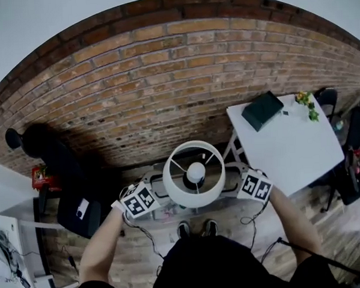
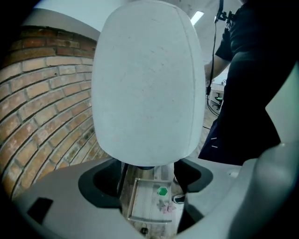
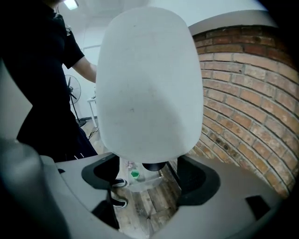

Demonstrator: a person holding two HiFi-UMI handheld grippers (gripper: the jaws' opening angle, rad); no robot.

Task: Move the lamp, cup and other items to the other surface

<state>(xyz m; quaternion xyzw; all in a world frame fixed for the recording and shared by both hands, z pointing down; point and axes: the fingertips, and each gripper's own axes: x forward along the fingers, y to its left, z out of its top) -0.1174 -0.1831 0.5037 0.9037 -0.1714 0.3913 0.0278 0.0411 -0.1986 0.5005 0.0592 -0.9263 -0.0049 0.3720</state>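
Lamp (image 1: 194,173) is up off the floor (image 1: 144,256), carried in front of the person's chest with its white drum shade upright and the bulb showing through the open top. It hangs between the two grippers, one on each side of the shade.

The left gripper (image 2: 150,184) has its fingers (image 2: 60,200) drawn in on the lamp just under the shade, either side of the dark neck. The right gripper (image 3: 147,179) has the same hold from the opposite side, its fingers (image 3: 233,200) narrowly apart.

Directly below, a clear tray (image 2: 149,200) lies on the wooden floor with a small green piece (image 2: 162,191) in it.

A white surface (image 1: 288,147) stands well to the right, against the brick wall (image 1: 164,81). A black case (image 1: 262,110) sits at its corner nearest the wall. A small yellow-flowered plant (image 1: 306,103) is along the same far edge.
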